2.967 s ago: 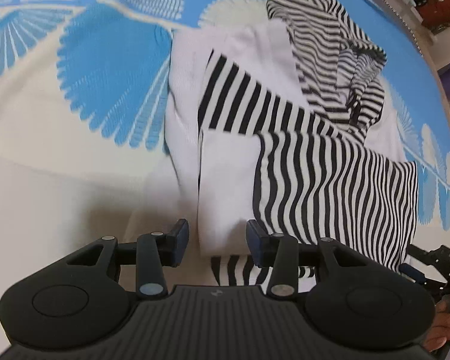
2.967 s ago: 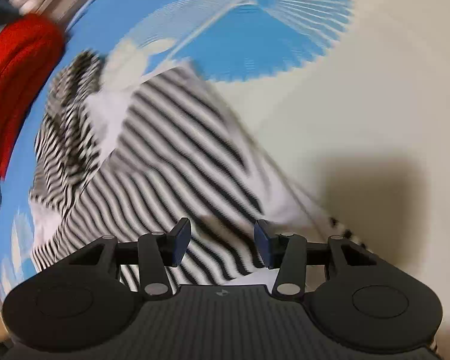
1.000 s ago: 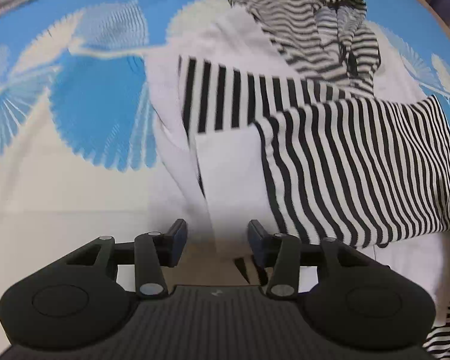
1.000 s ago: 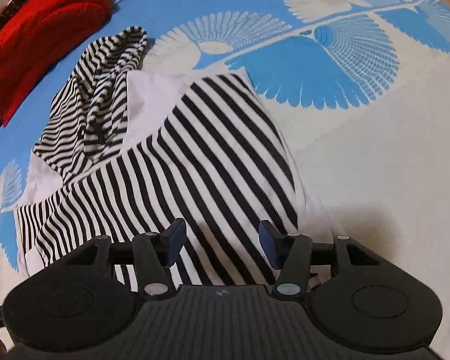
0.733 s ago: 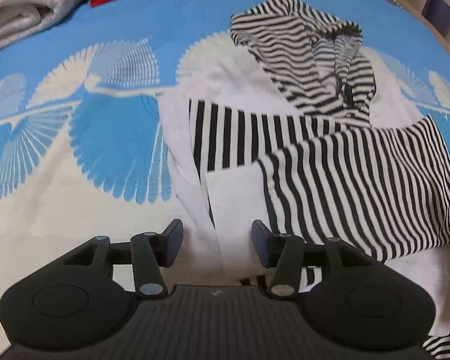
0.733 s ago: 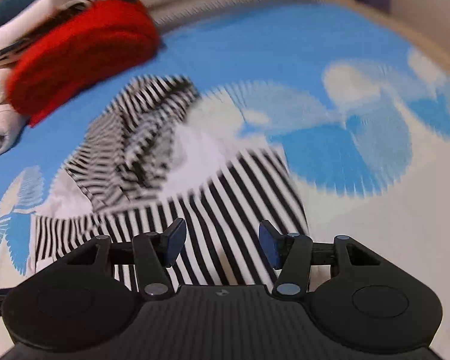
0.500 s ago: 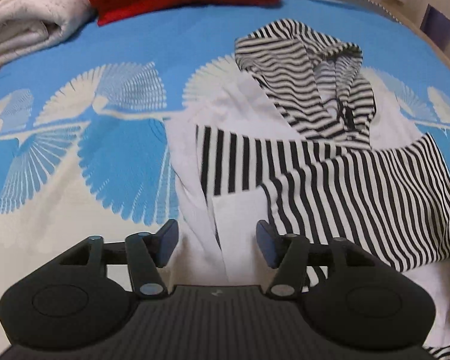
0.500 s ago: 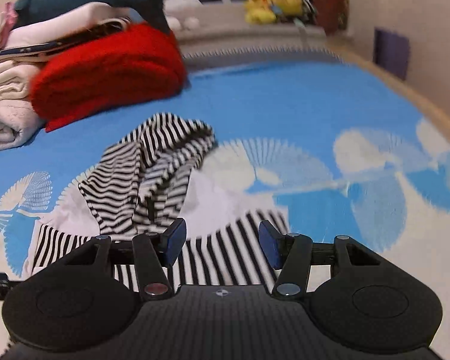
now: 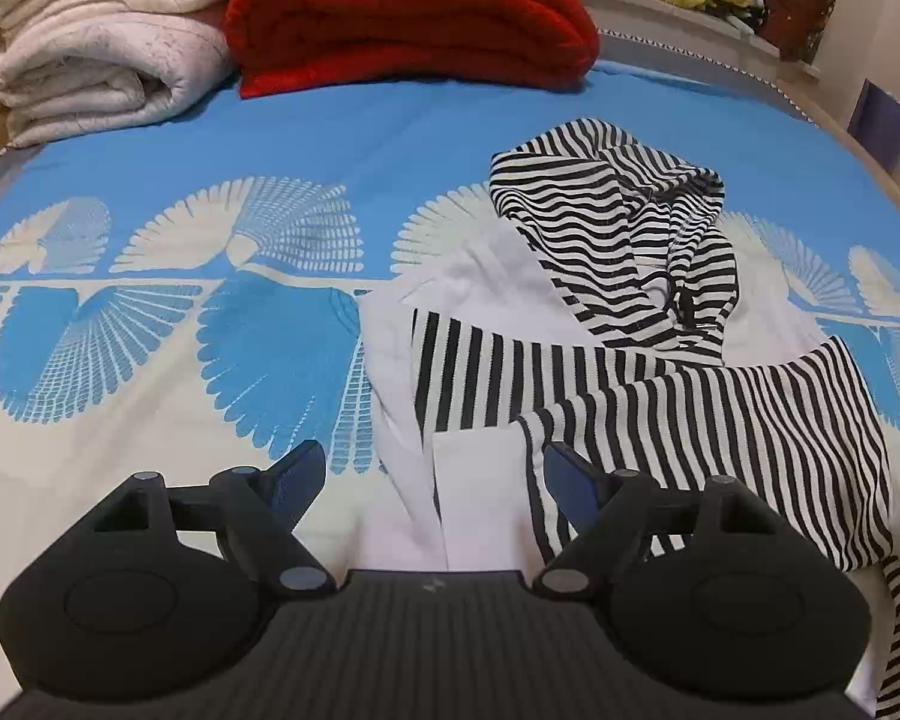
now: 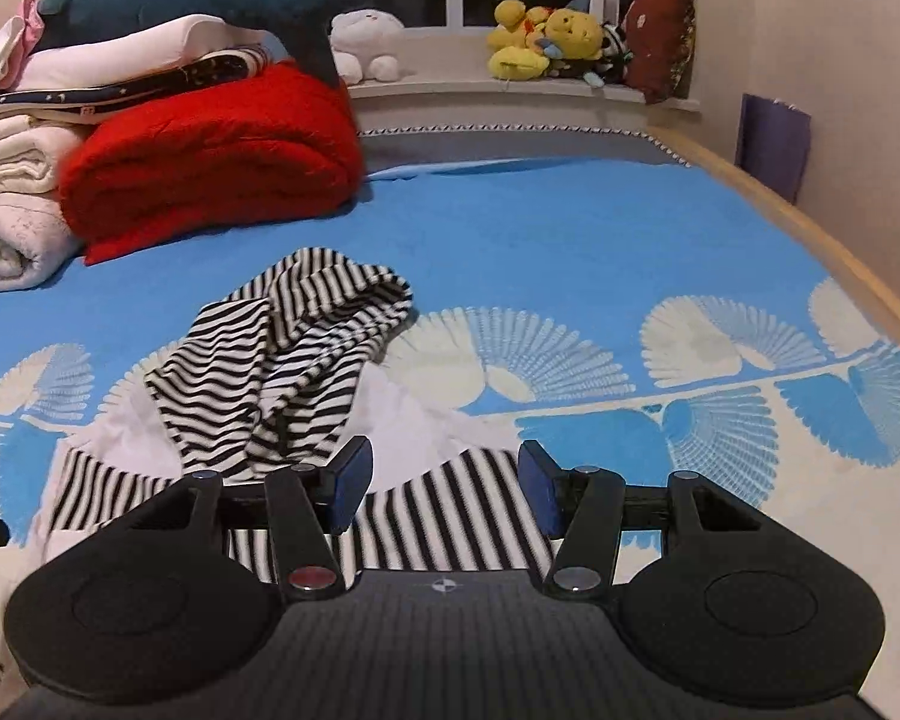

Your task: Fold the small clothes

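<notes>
My left gripper (image 9: 432,477) hangs above the near edge of the striped hoodie (image 9: 624,360), its jaws opening with nothing pinched between them. My right gripper (image 10: 444,489) hovers released over the near right part of the garment, clear of it. The hoodie lies on the blue patterned bedspread (image 9: 306,138), both sleeves folded across, long axis running near to far, hood (image 10: 294,354) pointing away toward the red blanket (image 10: 210,150).

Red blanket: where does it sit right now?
The folded red blanket lies at the bed's far end, right of the cream blanket, beyond the striped hoodie.
</notes>
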The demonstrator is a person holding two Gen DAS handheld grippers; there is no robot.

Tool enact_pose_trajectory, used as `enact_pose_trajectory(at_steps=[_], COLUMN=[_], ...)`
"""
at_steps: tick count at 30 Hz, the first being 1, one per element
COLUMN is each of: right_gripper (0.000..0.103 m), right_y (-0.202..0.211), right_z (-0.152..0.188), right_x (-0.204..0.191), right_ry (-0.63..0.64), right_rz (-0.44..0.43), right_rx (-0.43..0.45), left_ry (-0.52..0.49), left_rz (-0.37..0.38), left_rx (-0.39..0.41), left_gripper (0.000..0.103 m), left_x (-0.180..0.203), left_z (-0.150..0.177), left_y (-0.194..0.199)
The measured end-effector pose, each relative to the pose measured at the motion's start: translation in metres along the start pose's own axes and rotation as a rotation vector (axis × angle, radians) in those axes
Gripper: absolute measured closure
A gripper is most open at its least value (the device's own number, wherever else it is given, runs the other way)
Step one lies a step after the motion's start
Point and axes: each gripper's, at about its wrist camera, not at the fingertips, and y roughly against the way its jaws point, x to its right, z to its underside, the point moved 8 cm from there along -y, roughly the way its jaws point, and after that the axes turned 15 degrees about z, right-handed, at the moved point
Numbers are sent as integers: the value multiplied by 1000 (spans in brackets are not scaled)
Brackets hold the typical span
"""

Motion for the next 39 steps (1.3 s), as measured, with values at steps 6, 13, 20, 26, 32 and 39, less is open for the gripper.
enact_pose_trajectory(at_steps=[6,13,20,26,32,39], right_gripper=[47,44,44,44,44,44], right_y=[11,6,-9,-27,-53,-64], right_z=[4,7,1,3,20,30], right_x=[1,16,44,61,64,68], right_ry=[-3,29,33,90,148,169], right_rz=[20,109,134,169,185,169], right_rx=[-20,-43,-77,-111,-194,-233], left_ry=[1,-92,-124,-80,-23,106], left_rz=[-4,1,12,31,26,11], left_rx=[40,106,159,127,85,52], left_gripper=[19,19,26,53,53,42], left_x=[11,18,12,1,-9,-30], left_z=[14,7,-37,-110,-187,-247], left_y=[8,13,10,-49,-141,-251])
